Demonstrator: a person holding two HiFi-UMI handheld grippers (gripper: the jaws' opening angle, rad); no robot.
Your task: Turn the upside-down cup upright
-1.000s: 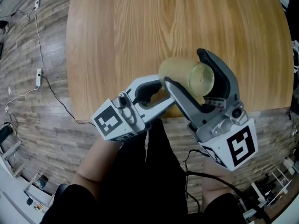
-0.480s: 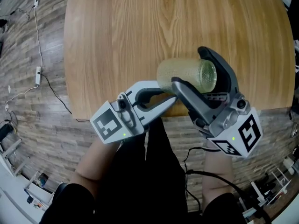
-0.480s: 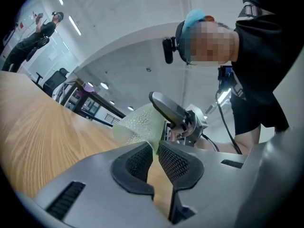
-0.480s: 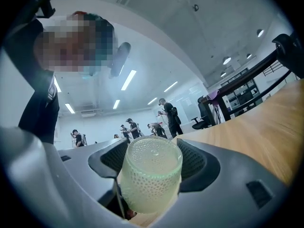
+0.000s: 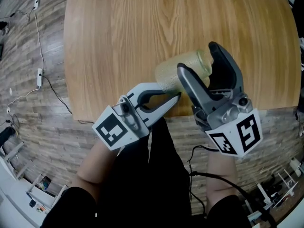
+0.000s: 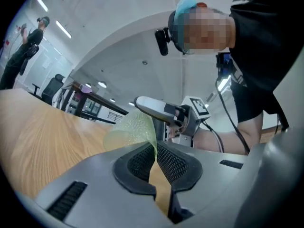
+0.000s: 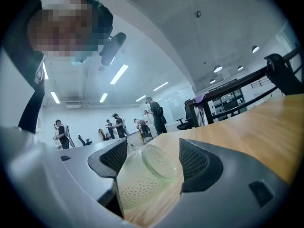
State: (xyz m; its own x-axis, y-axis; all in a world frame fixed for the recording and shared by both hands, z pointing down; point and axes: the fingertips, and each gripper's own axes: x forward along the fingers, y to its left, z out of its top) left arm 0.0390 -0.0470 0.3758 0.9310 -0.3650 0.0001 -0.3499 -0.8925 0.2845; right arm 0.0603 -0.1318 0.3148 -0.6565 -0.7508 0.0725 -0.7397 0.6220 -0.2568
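Cup [image 5: 166, 76]: a translucent pale-green cup with a dimpled wall is held on its side over the near edge of the counter [image 5: 142, 27], right of the middle. The base is turned toward the far right corner and the mouth toward the near edge.
Left tongs [image 5: 176, 95]: clenched on the cup's rim, with the thin wall pinched between the two pads.
Right tongs [image 5: 197, 57]: the jaws are set wide round the cup's body, which is gripped between the pads.
Change: a second ago the base was faced up at the head camera and the left tongs were spread beneath the mouth. Since then the cup has been tipped away and its rim nipped.
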